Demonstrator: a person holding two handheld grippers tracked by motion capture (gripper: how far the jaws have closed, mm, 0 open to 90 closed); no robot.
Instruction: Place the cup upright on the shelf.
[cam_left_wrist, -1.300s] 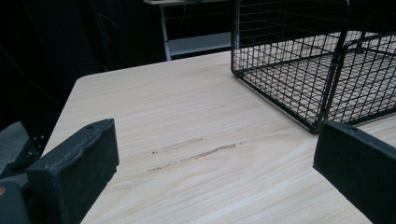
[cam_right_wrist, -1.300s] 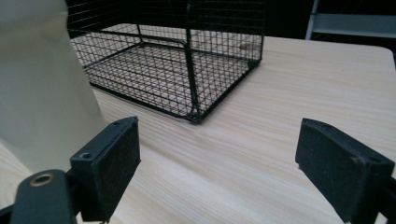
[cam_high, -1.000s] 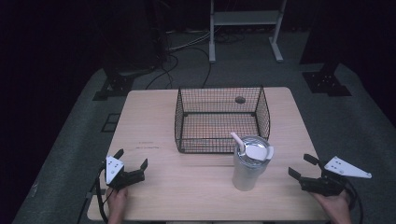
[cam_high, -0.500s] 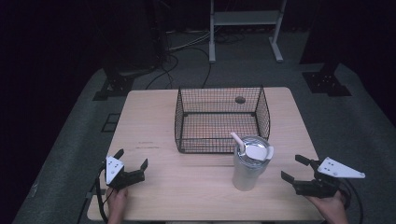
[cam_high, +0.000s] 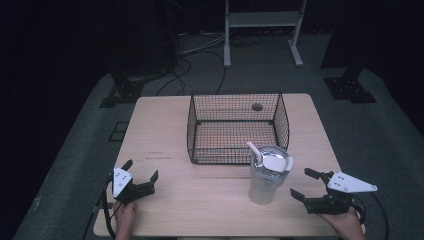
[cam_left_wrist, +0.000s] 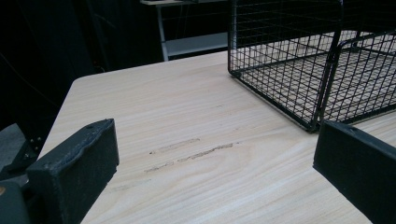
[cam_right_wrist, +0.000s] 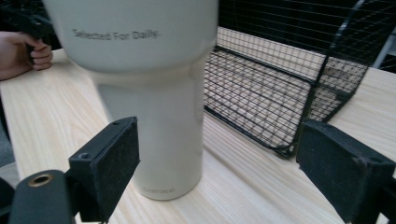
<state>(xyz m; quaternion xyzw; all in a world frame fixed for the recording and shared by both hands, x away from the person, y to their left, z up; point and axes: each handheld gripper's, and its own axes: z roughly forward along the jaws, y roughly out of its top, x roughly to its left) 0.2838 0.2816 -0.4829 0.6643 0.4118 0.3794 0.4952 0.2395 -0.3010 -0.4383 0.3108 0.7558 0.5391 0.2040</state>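
A pale tumbler (cam_high: 267, 175) with a lid and a straw stands upright on the wooden table (cam_high: 160, 135), just in front of a black wire basket (cam_high: 235, 127). My right gripper (cam_high: 304, 184) is open, low over the table a short way right of the tumbler, jaws pointing at it. In the right gripper view the tumbler (cam_right_wrist: 159, 93) stands close ahead, left of centre between the wide-apart jaws, untouched. My left gripper (cam_high: 141, 170) is open near the table's front left corner with nothing between its jaws. The basket (cam_left_wrist: 303, 60) lies ahead and to the right in the left gripper view.
The basket holds nothing that I can see. A hand (cam_right_wrist: 21, 53) holding the other gripper shows at far left in the right gripper view. Beyond the table stand a white metal frame (cam_high: 262, 30), cables and dark stand bases on the grey floor.
My right gripper has moved left along the table towards the tumbler, staying open. The left gripper and the tumbler have not moved.
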